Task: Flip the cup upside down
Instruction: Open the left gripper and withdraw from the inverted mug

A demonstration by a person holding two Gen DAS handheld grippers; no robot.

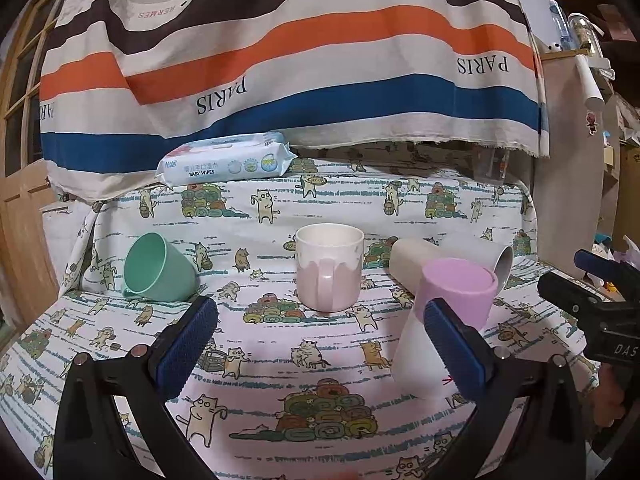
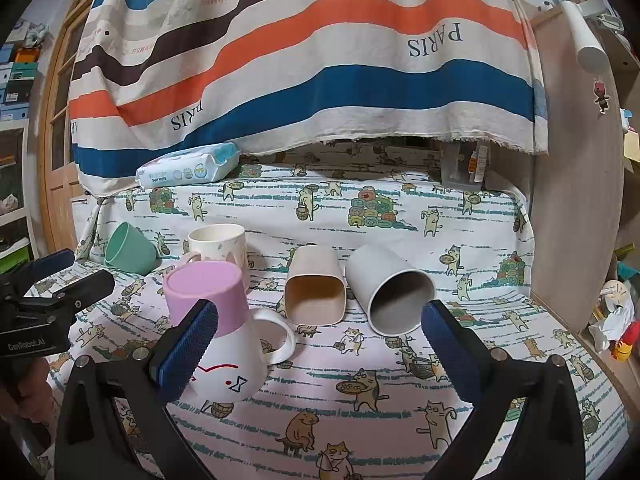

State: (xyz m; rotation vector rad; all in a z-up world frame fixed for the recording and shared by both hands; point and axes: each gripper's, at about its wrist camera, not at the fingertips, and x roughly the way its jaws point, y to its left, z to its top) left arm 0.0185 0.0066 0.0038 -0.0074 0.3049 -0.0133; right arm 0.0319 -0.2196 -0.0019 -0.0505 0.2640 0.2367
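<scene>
A white mug with a pink base (image 2: 224,332) stands upside down on the cat-print cloth, handle to the right; it also shows in the left wrist view (image 1: 444,320). A pink-and-white mug (image 1: 329,266) stands upright mid-table. A mint cup (image 1: 158,268), a beige square cup (image 2: 316,290) and a grey cup (image 2: 390,290) lie on their sides. My left gripper (image 1: 320,344) is open and empty, facing the upright mug. My right gripper (image 2: 320,344) is open and empty, its left finger in front of the upside-down mug.
A pack of baby wipes (image 1: 226,162) lies at the back on the raised ledge. A striped cloth (image 1: 300,60) hangs behind. A wooden panel (image 2: 576,200) bounds the right side. The other gripper's body (image 1: 600,312) sits at the right edge.
</scene>
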